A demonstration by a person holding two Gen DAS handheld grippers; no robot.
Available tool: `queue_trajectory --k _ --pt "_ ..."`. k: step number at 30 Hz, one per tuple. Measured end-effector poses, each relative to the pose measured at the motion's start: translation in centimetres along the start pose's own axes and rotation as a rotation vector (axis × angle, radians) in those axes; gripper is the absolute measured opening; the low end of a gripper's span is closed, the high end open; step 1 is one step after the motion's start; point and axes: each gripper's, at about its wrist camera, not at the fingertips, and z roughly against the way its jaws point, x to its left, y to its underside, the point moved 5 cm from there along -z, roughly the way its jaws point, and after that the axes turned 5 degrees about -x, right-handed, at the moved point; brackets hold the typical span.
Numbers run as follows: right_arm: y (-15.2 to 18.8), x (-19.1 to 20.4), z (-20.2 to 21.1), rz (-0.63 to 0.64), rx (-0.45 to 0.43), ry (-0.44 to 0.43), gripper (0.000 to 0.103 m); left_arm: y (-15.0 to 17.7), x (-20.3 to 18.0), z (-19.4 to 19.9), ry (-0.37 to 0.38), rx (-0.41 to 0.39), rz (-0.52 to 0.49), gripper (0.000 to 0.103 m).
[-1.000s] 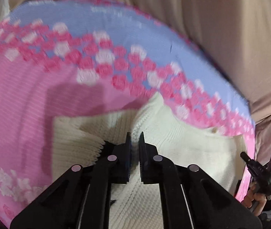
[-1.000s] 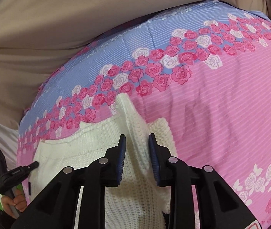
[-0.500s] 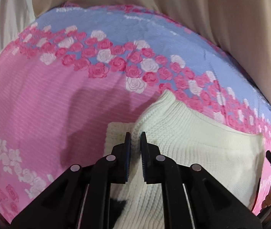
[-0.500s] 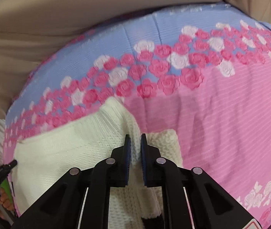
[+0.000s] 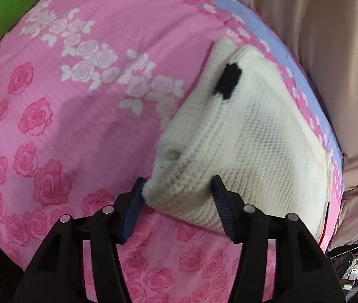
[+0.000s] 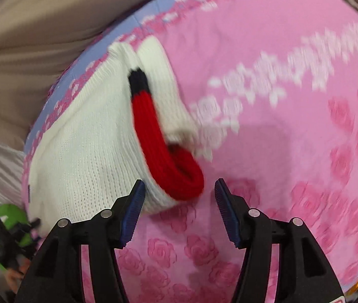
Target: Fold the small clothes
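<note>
Left view. A green cushion (image 5: 7, 7) shows at the upper left edge. The bedsheet (image 5: 83, 116), pink with a rose print and a blue band along its far side, covers the work surface. The white knitted sweater (image 5: 249, 136) lies on the sheet toward the right, near the blue band, folded over on itself, with a small black patch (image 5: 228, 82) on its upper part. The left gripper (image 5: 177, 202) points steeply down at the near corner of the sweater. Its jaws are opening and stand about half apart. The corner of the knit sits between them; it brushes the left pad, while the right pad appears just clear of the fabric. No clamping is evident.

Right view. The same sweater (image 6: 88, 136) lies to the left on the sheet (image 6: 292, 126). A red ribbed trim (image 6: 168, 151) with a black tip curls out at the fold edge. The right gripper (image 6: 179, 202) is above the near end of that trim. Its jaws are opening, roughly half apart, and neither pad presses on anything; the left pad is just beside the white knit. The picture is blurred at the right.

Step in hand, as judged: release after a fold has been laid down. Both grippers are letting go of the near edge.

Next move, as judged: lift both grippers clear without dragging loose stitches, then take fresh hold on one side for the next fold. The knit is soft and springy, and the curled trim may flip open if snagged.
</note>
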Motion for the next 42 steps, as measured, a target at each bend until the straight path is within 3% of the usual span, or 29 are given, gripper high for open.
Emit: queue_trajectory --k 2,3,4,5,10,15,17,19,21,22,23,24,26,27,30,31,32,33,34,38,40,42 --pt "-0.4 0.8 -0.3 0.009 -0.017 -0.022 0.055 -0.4 -0.8 -0.2 0.015 0.024 -0.003 0.027" --pt "-0.7 1.3 -0.5 0.018 -0.015 -0.03 0.047 -0.5 -1.1 -0.1 0.025 0.036 -0.001 0.024" --pt "-1.0 1.6 -0.6 0.026 -0.013 -0.012 0.019 -0.7 -1.3 0.2 0.03 0.04 0.001 0.021" --pt "-1.5 2.1 -0.3 0.028 -0.016 -0.007 0.015 -0.8 -1.5 0.8 0.036 0.039 -0.001 0.019" --pt "-1.9 2.8 5.5 0.125 -0.084 0.034 0.012 0.8 0.3 4.8 0.038 0.084 -0.067 0.017" --pt "2.9 -1.9 7.2 0.149 0.037 0.153 0.011 6.5 4.0 4.3 -0.041 0.239 -0.092 0.017" --pt "5.6 -4.2 6.3 0.118 0.11 0.175 0.013 7.3 4.8 3.8 -0.033 0.279 -0.061 0.019" --pt "6.9 -5.3 5.6 0.121 0.147 0.194 0.017 6.1 4.5 4.7 -0.023 0.242 -0.06 0.023" --pt "5.8 -4.9 6.7 0.105 0.107 0.194 0.021 4.2 2.8 6.5 -0.04 0.164 -0.143 0.024" --pt "4.4 -4.1 7.7 0.123 0.051 0.203 0.025 3.2 1.6 7.4 -0.038 0.114 -0.182 0.031" --pt "3.1 -3.1 8.6 0.151 -0.003 0.206 0.027 2.2 0.5 8.1 -0.031 0.069 -0.206 0.047" --pt "1.7 -2.1 9.2 0.18 -0.051 0.204 0.03 0.6 -0.9 8.5 -0.013 0.018 -0.219 0.053" --pt "-0.8 -0.1 8.9 0.222 -0.103 0.181 0.048 -1.3 -3.5 7.5 0.013 -0.034 -0.243 0.056" --pt "-1.9 0.9 7.6 0.237 -0.095 0.16 0.049 -1.9 -4.2 6.5 0.014 -0.038 -0.258 0.056" --pt "-3.4 2.4 2.8 0.264 -0.055 0.157 0.049 -2.4 -6.2 1.9 -0.039 -0.007 -0.313 0.048" --pt "-3.7 2.7 1.2 0.264 -0.026 0.148 0.048 -2.2 -6.0 0.9 -0.071 -0.001 -0.329 0.035" --pt "-3.5 2.8 -0.2 0.258 -0.006 0.144 0.035 -1.9 -5.6 -0.1 -0.118 0.009 -0.34 0.015" --pt "-3.4 2.9 -1.1 0.252 0.008 0.136 0.022 -2.1 -5.2 -0.6 -0.127 0.016 -0.333 0.012" --pt "-3.4 3.1 -1.2 0.242 0.006 0.121 0.01 -2.0 -4.9 -0.8 -0.117 0.017 -0.315 0.012" --pt "-5.3 2.8 2.1 0.23 -0.11 0.149 0.007 -2.2 -4.1 -0.9 -0.109 0.019 -0.3 0.011" --pt "-5.6 0.6 0.1 0.219 -0.029 0.188 0.007 -2.3 -4.3 -1.3 -0.121 0.017 -0.31 0.012" --pt "-5.8 0.0 0.1 0.206 -0.022 0.167 0.008 -2.4 -4.8 -0.7 -0.129 0.018 -0.315 0.012"
